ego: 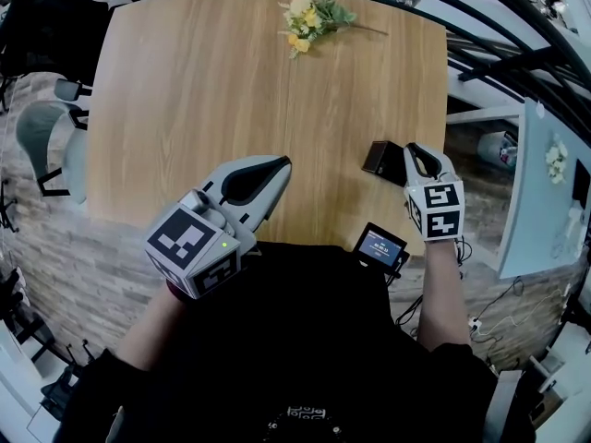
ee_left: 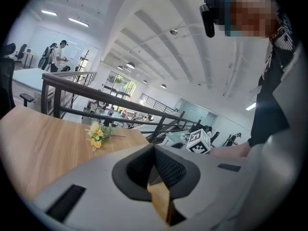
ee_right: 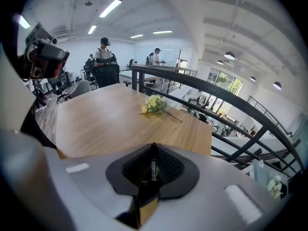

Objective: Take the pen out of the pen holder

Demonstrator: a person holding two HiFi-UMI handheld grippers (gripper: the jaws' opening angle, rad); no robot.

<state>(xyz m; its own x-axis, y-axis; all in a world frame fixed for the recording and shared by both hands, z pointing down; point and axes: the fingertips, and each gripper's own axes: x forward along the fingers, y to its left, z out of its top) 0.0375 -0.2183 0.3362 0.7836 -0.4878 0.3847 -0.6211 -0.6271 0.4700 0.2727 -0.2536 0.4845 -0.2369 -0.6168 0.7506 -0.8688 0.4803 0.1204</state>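
Observation:
A thin black pen (ee_right: 153,168) stands upright between the jaws of my right gripper (ee_right: 153,147), which is shut on it. In the head view the right gripper (ego: 414,149) hangs over the table's right front part, just right of the dark, box-like pen holder (ego: 379,157). The pen itself is hidden there by the gripper. My left gripper (ego: 283,164) hovers above the table's front edge with its jaws together and nothing between them. In its own view the left gripper (ee_left: 155,148) points across the table.
The wooden table (ego: 212,90) carries a small bunch of yellow flowers (ego: 309,15) at its far side. A small device with a lit screen (ego: 380,247) sits at my chest by the front edge. A metal railing (ego: 499,35) runs beyond the table's right side.

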